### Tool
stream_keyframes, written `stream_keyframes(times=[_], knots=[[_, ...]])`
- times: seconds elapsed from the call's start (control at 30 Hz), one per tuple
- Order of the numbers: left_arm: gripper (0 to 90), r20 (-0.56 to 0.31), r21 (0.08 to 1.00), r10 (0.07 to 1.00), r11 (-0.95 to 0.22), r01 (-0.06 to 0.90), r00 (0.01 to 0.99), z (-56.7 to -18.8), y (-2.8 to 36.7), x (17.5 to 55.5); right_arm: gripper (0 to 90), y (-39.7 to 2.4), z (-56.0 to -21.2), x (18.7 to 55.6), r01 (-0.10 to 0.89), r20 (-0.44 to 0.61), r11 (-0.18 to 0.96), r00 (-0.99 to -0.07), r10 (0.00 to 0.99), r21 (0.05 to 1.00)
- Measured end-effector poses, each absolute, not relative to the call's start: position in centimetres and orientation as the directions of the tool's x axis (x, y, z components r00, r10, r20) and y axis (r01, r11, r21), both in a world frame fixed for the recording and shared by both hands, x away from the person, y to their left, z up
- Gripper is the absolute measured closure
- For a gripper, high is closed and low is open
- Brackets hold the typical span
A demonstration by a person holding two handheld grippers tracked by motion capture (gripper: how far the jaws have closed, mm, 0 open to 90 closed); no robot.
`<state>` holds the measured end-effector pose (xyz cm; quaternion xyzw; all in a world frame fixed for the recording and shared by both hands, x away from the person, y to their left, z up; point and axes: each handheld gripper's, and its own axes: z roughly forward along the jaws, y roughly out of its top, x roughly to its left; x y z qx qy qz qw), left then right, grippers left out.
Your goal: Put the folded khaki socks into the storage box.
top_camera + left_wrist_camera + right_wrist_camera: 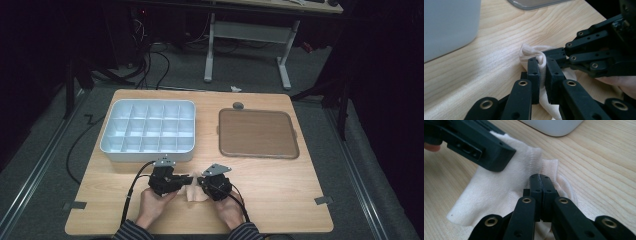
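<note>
A white sock [194, 193] lies crumpled on the wooden table near its front edge, between my two grippers. My left gripper [186, 181] comes in from the left, and in the left gripper view it [542, 67] is shut on a raised fold of the sock [531, 51]. My right gripper [201, 181] faces it from the right. In the right gripper view its jaws [541, 180] are pressed together at the ribbed cuff of the sock [496, 191], which spreads beneath and beyond them. The left gripper [495, 155] holds the sock's upper left part.
A grey compartment box [145, 156] stands just behind the grippers at the left, with its wall [449, 25] close by. A brown tray [257, 132] lies at the back right. Bare tabletop [280, 195] stretches to the right.
</note>
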<state>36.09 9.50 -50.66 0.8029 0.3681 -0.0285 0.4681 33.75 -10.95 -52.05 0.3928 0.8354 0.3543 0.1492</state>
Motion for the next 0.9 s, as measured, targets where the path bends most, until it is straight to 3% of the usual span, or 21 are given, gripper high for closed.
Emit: stream_keyframes(times=[0.4,0.73,0.9], knots=[[84.3,-0.362,0.774,0.545,-0.276,0.569,0.757,-50.2,9.6,35.5,90.0,-10.2,-52.0,33.9,0.549,0.067,0.451,-0.684,0.727,0.704],[84.8,-0.389,0.773,0.560,-0.233,0.590,0.731,-50.7,9.8,35.7,90.0,-9.6,-52.1,33.9,0.543,0.071,0.449,-0.689,0.721,0.709],[85.1,-0.382,0.772,0.575,-0.233,0.592,0.724,-50.4,10.3,35.6,83.4,-10.3,-51.1,33.2,0.543,0.070,0.423,-0.670,0.739,0.725]])
